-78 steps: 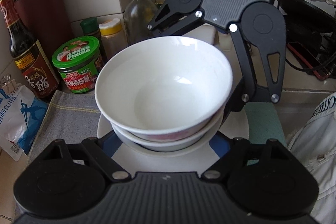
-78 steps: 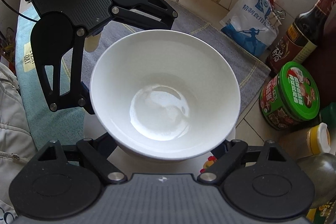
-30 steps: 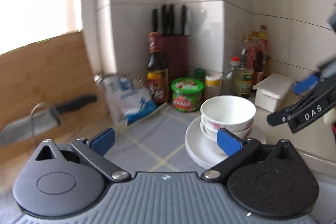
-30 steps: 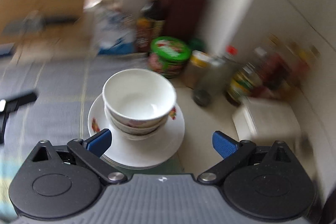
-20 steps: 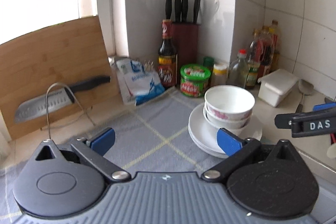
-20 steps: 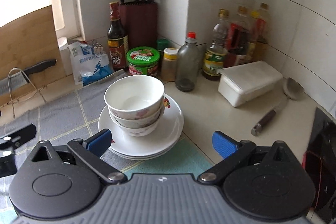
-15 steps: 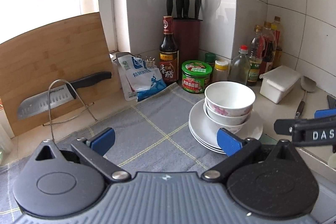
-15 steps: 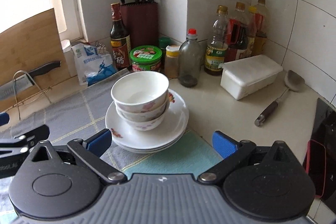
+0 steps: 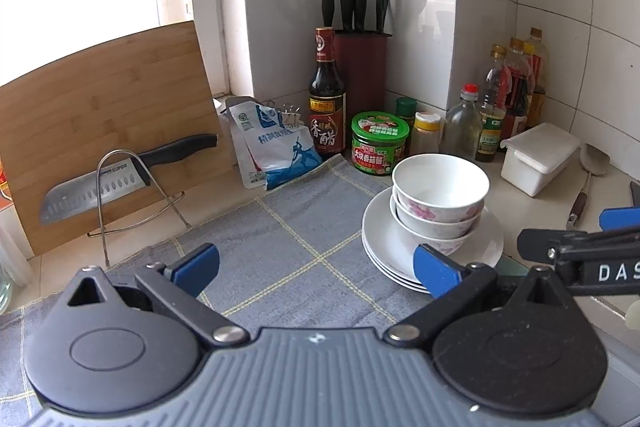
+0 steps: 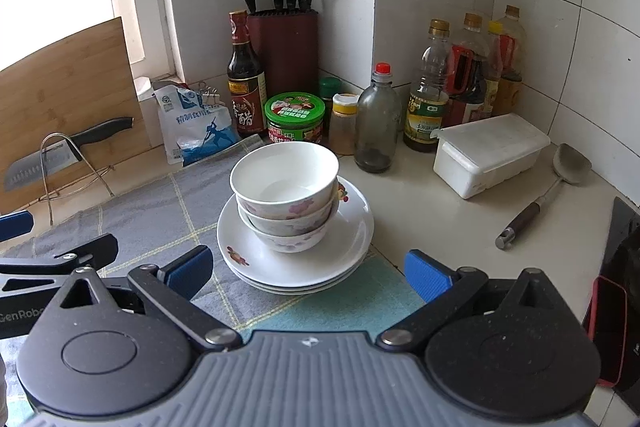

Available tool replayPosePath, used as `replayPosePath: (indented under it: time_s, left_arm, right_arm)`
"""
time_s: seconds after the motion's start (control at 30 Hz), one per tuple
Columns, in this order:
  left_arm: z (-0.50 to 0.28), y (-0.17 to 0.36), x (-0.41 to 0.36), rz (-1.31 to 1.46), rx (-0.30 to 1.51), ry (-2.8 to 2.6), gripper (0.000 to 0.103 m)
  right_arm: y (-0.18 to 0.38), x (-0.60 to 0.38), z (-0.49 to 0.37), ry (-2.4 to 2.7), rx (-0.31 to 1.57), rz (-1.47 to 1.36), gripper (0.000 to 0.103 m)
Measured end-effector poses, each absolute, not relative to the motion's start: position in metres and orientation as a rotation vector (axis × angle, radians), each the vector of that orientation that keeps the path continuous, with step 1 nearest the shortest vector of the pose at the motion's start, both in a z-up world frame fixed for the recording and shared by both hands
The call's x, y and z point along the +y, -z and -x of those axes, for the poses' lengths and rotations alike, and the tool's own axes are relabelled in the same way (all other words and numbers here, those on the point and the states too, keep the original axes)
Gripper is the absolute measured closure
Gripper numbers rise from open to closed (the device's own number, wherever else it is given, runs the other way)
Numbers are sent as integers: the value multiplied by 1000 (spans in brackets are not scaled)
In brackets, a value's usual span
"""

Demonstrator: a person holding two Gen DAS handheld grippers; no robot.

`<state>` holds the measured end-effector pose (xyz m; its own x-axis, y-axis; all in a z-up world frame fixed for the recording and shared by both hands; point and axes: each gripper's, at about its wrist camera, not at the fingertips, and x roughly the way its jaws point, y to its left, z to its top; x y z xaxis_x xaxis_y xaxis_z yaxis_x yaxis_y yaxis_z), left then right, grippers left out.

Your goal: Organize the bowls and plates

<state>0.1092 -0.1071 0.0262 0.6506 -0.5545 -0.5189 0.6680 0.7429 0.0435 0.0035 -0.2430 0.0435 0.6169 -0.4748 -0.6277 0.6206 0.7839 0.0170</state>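
White bowls with pink flowers (image 9: pixel 440 195) (image 10: pixel 284 183) sit nested inside one another on a stack of white plates (image 9: pixel 380 239) (image 10: pixel 352 235). The stack rests on the counter at the edge of a grey checked cloth (image 9: pixel 288 227) (image 10: pixel 152 211). My left gripper (image 9: pixel 316 267) is open and empty, hovering over the cloth to the left of the stack. My right gripper (image 10: pixel 306 273) is open and empty, just in front of the plates. Each gripper shows at the edge of the other's view.
A knife block (image 10: pixel 284 43), vinegar bottle (image 9: pixel 327 95), green-lidded jar (image 10: pixel 295 117), salt bag (image 9: pixel 276 143) and several bottles line the tiled corner. A white lidded box (image 10: pixel 490 151) and ladle (image 10: pixel 540 195) lie right. A cleaver on a wire stand (image 9: pixel 120 179) leans by a cutting board.
Both grippers let go of the bowl stack and pulled back and up from it. The views have widened and steadied, and the stack stays in place on the plates.
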Motion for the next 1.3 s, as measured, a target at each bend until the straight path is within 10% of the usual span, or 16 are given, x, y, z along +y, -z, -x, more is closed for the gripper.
replayPosePath:
  time_s: [1.3]
  left_arm:
    - [-114, -25, -110, -240, 522, 706, 1]
  right_arm:
    - [-43, -243, -5, 644, 668, -229, 0]
